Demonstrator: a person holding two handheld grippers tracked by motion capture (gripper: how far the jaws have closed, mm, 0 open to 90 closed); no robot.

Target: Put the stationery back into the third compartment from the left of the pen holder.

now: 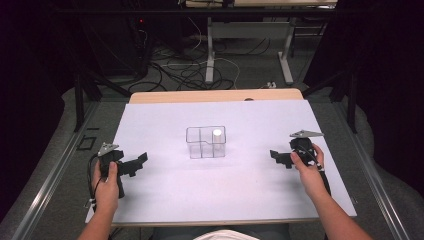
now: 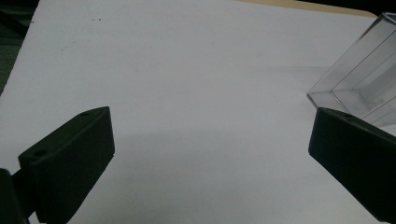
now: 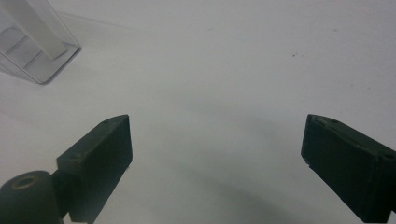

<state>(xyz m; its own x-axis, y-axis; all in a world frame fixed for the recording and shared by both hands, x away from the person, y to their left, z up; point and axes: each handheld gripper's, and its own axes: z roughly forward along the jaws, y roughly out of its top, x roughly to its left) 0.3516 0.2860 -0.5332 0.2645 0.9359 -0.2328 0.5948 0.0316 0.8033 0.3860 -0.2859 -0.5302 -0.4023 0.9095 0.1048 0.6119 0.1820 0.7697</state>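
A clear plastic box (image 1: 206, 142) with inner compartments stands at the middle of the white table top (image 1: 215, 197). A white cylinder (image 1: 217, 134) stands upright in its back right compartment. My left gripper (image 1: 138, 163) rests at the left, held by a hand, jaws wide apart with nothing between them. My right gripper (image 1: 277, 156) sits at the right, also open and empty. The box's corner (image 2: 364, 74) shows at the right edge of the left gripper view. In the right gripper view the box (image 3: 32, 51) and the white cylinder (image 3: 35, 25) are at the upper left.
The white sheet lies on a wooden table whose bare edge (image 1: 215, 95) shows at the back. Beyond it are floor cables (image 1: 185, 70) and desk legs (image 1: 210, 55). Metal rails (image 1: 55, 170) run along both sides of the table.
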